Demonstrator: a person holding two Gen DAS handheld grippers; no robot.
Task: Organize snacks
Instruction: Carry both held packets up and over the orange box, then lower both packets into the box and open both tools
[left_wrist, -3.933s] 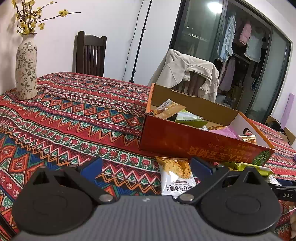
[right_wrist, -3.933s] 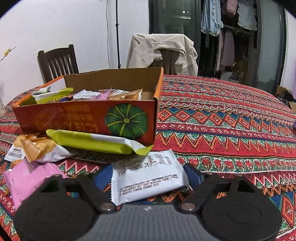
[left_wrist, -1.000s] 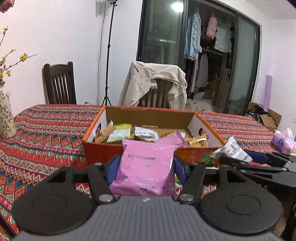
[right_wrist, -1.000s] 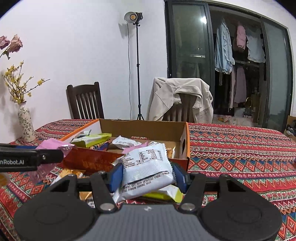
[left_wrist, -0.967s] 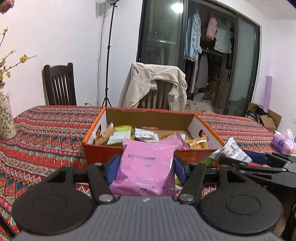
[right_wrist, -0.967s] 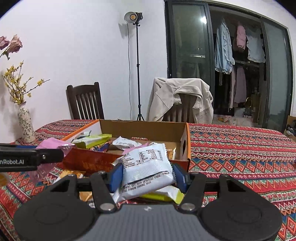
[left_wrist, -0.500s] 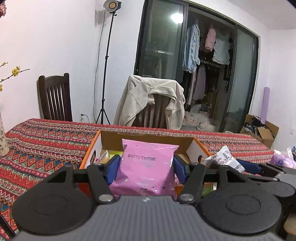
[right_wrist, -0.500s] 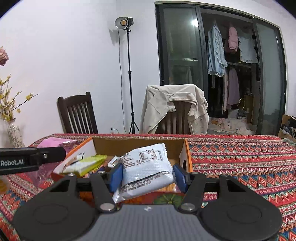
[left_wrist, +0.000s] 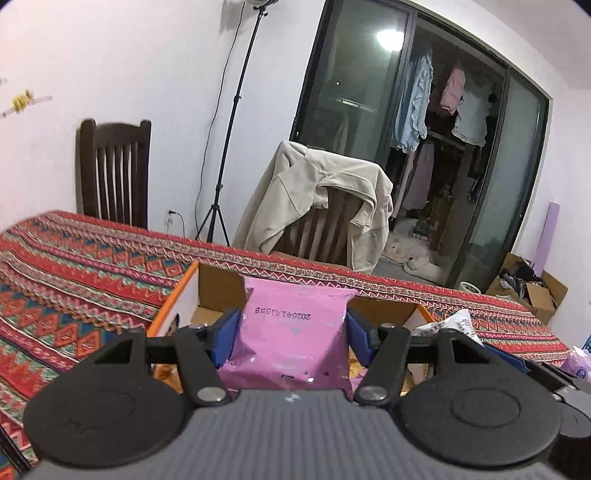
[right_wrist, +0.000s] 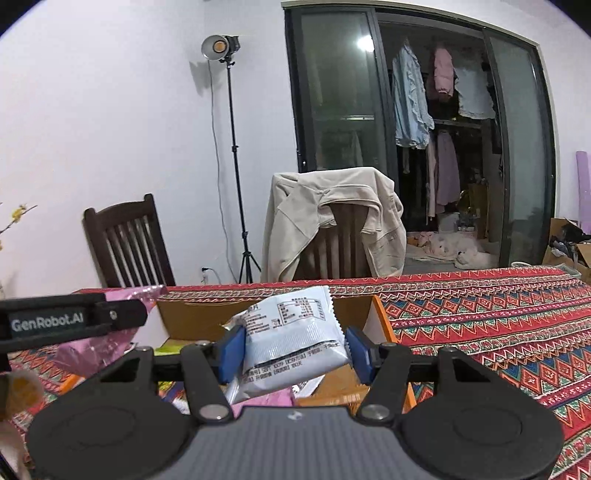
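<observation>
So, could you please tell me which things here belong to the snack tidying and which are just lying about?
Part of the job:
- pink packet, held in the left gripper
- white packet, held in the right gripper
- cardboard box

Just lying about:
- jacket on a chair
- dark wooden chair
- light stand
- tablecloth

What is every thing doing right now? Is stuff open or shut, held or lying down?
Left gripper: shut on the pink packet.
Pink packet: held up above the box.
Right gripper: shut on the white packet.
White packet: held, tilted, above the box.
Box: open on top, snacks inside.
Beige jacket: draped over a chair back.
Studio lamp: pointing this way.
</observation>
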